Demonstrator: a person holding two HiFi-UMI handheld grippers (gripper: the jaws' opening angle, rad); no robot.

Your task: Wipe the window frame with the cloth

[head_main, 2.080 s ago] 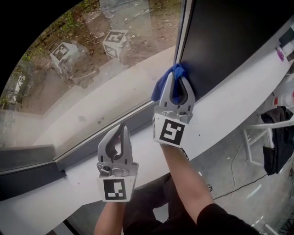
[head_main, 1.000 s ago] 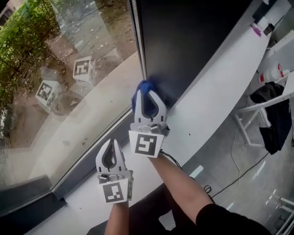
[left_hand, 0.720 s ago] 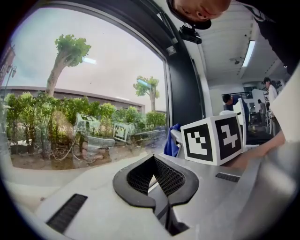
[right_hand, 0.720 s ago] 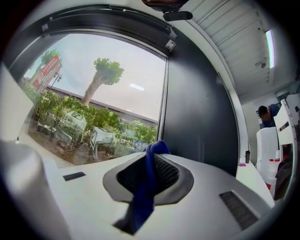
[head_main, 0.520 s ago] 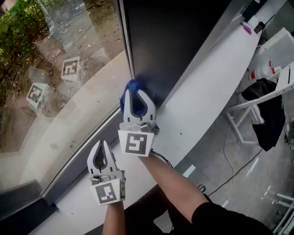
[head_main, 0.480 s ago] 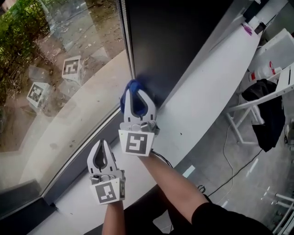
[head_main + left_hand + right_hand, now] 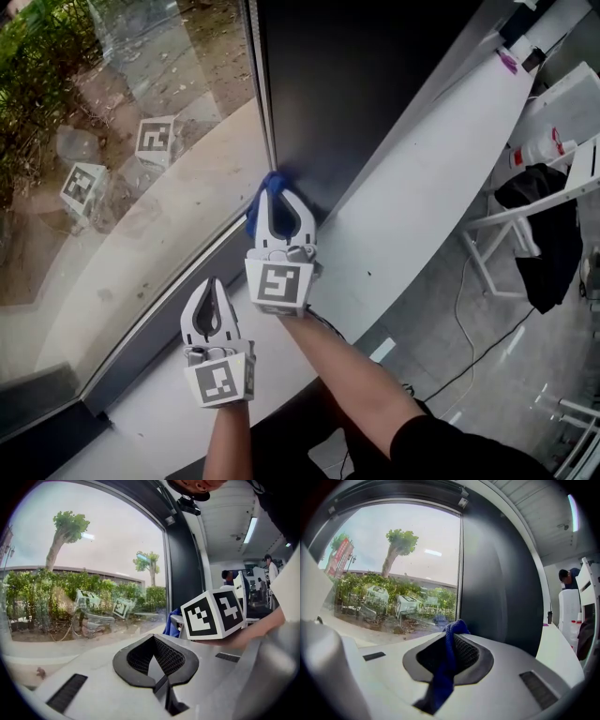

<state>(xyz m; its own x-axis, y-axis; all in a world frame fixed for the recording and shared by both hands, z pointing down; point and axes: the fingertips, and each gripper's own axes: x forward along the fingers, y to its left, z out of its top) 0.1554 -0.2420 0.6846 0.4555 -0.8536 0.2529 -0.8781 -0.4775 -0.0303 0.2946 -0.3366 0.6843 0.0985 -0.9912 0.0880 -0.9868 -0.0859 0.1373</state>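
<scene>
Right fingers [image 7: 304, 217] clamp cloth [image 7: 268, 186] at frame [image 7: 262, 94] (glass [image 7: 141, 103] beside).

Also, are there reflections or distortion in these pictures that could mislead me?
Head view: the window glass mirrors the left gripper and right gripper as ghost cubes outside. Both gripper views: fisheye bends the window frame, corners go black, and the cloth looks oversized.

The scene is lit by daylight through the window glass [image 7: 141, 216], where pale reflections are laid over the ground outside. The dark panel [image 7: 356, 84] beside it is left almost without detail. In both gripper views fisheye bending and black corners are seen; a ceiling light [image 7: 251, 529] glares white.
</scene>
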